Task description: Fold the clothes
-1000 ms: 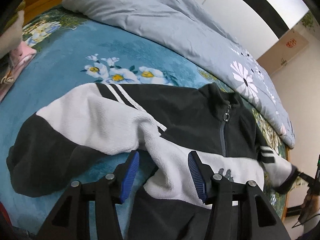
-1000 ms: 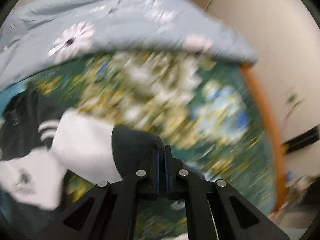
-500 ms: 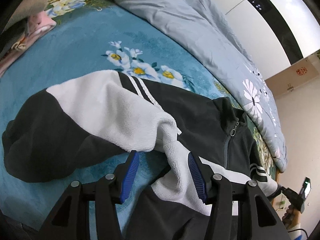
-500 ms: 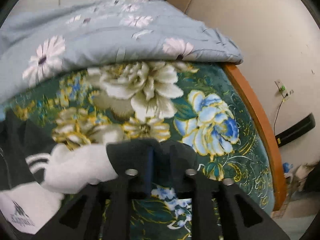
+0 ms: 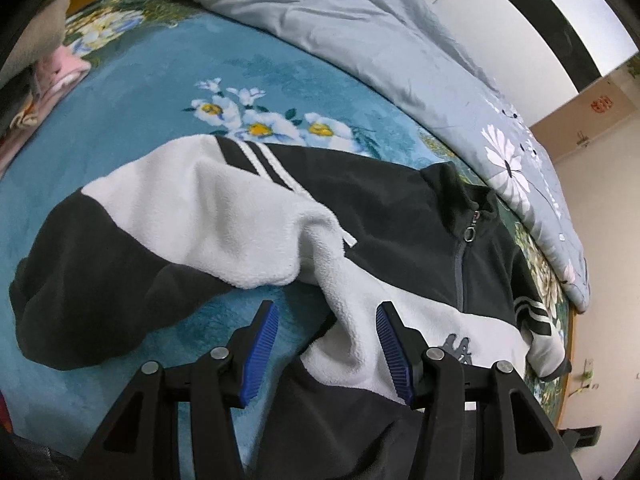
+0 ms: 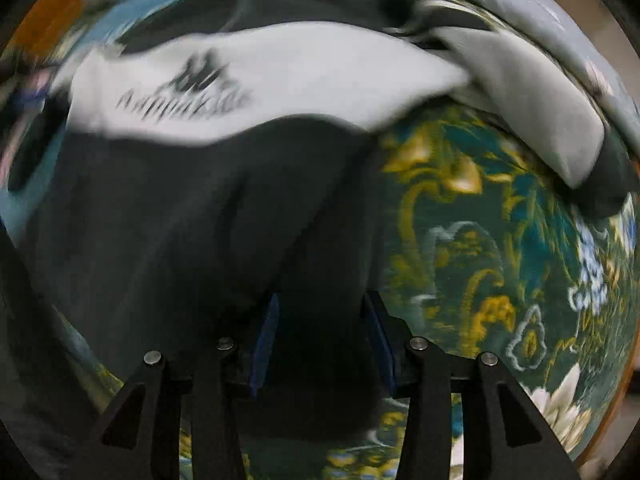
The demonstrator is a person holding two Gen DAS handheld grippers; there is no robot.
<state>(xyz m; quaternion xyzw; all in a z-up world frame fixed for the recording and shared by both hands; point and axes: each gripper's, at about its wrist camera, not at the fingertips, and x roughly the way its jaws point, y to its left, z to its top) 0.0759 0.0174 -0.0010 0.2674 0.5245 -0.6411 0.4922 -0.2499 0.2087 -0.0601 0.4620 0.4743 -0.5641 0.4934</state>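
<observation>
A black and white fleece jacket (image 5: 400,224) lies front up on the bed, zip closed. One sleeve (image 5: 168,232) is spread out to the left. My left gripper (image 5: 326,334) is open, its blue pads either side of a white fold at the armpit, holding nothing. In the blurred right wrist view the jacket's black lower part (image 6: 192,220) and white chest band with logo (image 6: 248,76) fill the frame. My right gripper (image 6: 322,332) is open over the black hem. The other sleeve (image 6: 532,108) lies out to the right.
The bed has a teal floral blanket (image 5: 168,92). A grey flowered duvet (image 5: 360,28) is heaped along the far side. Pink clothing (image 5: 48,80) lies at the far left. The wooden bed edge (image 5: 570,364) and a wall are on the right.
My right gripper let go of the sleeve cuff, opened, and swung over to the jacket's black hem. My left gripper stayed open at the armpit, with only its view shifting.
</observation>
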